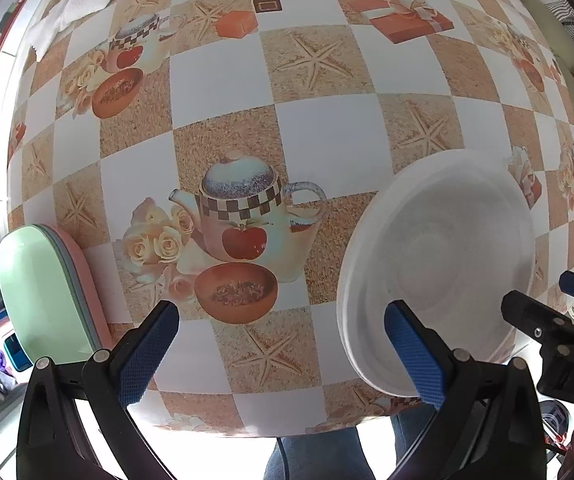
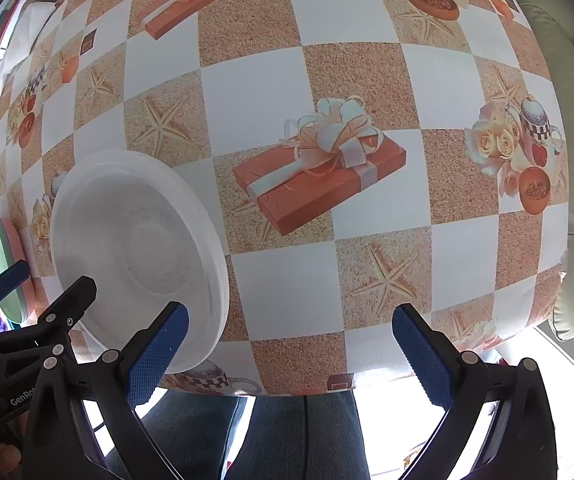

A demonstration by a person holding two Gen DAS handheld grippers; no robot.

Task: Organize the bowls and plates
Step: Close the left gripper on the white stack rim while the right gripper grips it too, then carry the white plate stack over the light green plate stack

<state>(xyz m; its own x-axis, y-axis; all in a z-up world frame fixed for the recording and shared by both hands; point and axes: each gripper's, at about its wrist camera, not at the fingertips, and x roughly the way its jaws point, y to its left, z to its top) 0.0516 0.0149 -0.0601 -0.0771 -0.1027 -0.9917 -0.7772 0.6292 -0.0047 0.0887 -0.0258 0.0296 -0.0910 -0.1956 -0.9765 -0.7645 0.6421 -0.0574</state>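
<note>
Sitting near table edge btwn both grippers: white bowl (image 1: 439,268), upright, empty. Stack of green/pink plates (image 1: 51,292) at far-left edge of table (image 1: 327,136). Left gripper (image 1: 283,344) and right gripper (image 2: 291,348) both wide open, holding nothing.

White bowl (image 2: 135,248) beside open hand-held gripper (image 2: 291,344)
</note>
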